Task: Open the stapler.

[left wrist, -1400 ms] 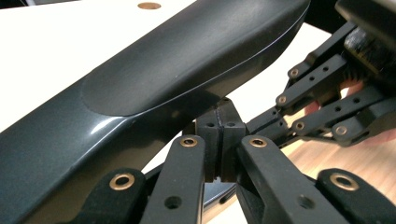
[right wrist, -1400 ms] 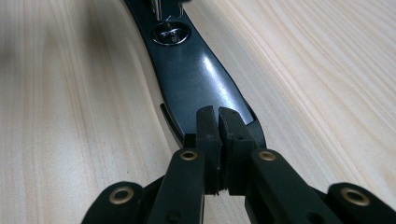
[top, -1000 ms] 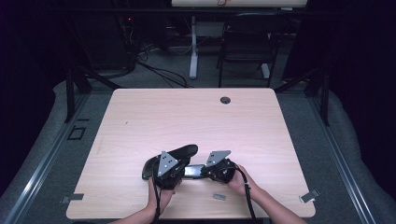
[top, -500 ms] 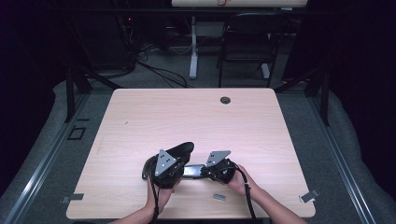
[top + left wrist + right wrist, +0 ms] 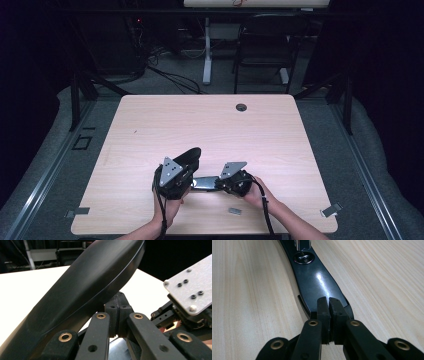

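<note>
A black stapler lies opened near the table's front edge. Its long upper arm (image 5: 188, 157) (image 5: 82, 287) slants up and away from the table, and its glossy base (image 5: 204, 183) (image 5: 317, 282) lies flat with a metal rivet showing. My left gripper (image 5: 186, 175) (image 5: 118, 302) is shut, its jaws together just below and beside the raised arm. My right gripper (image 5: 218, 184) (image 5: 329, 302) is shut too, with its tips set on the near end of the base. A hand holds each gripper.
A small grey metal piece (image 5: 234, 211) lies on the wooden table (image 5: 210, 130) by the right wrist. A round cable hole (image 5: 241, 107) sits at the far edge. Tape marks (image 5: 332, 210) are at the front corners. Chairs and cables stand beyond the table.
The stapler's upper arm has tipped up a little steeper with the left gripper. The right gripper has stayed put on the base.
</note>
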The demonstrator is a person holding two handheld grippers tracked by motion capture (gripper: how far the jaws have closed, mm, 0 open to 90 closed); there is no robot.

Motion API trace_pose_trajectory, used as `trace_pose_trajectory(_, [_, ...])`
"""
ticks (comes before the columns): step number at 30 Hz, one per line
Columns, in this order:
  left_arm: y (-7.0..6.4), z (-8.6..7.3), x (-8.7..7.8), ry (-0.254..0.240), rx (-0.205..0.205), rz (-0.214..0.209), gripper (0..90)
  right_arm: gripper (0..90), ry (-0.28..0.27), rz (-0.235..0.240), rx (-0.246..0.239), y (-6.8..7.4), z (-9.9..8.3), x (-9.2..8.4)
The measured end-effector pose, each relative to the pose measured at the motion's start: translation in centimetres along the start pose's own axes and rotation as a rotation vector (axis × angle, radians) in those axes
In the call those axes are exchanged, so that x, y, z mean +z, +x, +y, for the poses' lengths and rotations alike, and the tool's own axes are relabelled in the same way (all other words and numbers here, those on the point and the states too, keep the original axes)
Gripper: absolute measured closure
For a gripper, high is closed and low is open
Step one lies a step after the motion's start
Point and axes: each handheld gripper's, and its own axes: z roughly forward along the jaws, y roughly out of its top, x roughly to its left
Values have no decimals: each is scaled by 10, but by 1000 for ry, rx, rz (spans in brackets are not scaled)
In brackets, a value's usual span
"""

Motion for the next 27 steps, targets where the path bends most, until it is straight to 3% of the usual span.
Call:
trace_pose_trajectory(6, [-3, 7, -6, -44, 54, 9, 900, 877, 5, -2, -12, 0, 0, 0])
trace_pose_trajectory(27, [15, 19, -19, -108, 20, 58, 900, 877, -9, -7, 2, 1, 0, 0])
